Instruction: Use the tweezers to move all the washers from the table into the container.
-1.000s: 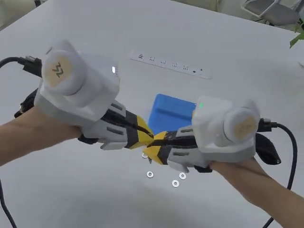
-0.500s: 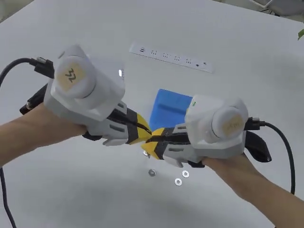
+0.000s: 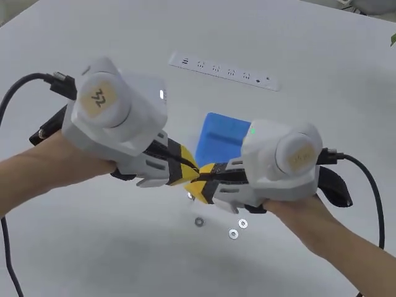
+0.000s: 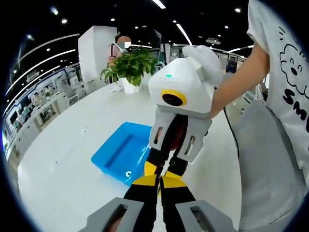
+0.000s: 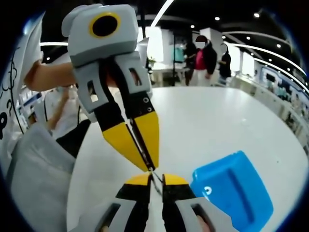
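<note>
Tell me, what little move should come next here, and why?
Probably lower the tweezers, pinched between the left gripper and right gripper, toward the nearest washer. It lies loose with others on the table just under them, beside the blue container.

Zigzag logo on the round cap (image 3: 99, 99) of the left gripper (image 3: 197, 173). Partial letters "SM" on the person's T-shirt (image 4: 285, 72). Power strip (image 3: 223, 72) markings illegible.

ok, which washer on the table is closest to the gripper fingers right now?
The washer half-hidden right under the meeting yellow fingers. The other three washers lie in the open, nearer the person.
</note>
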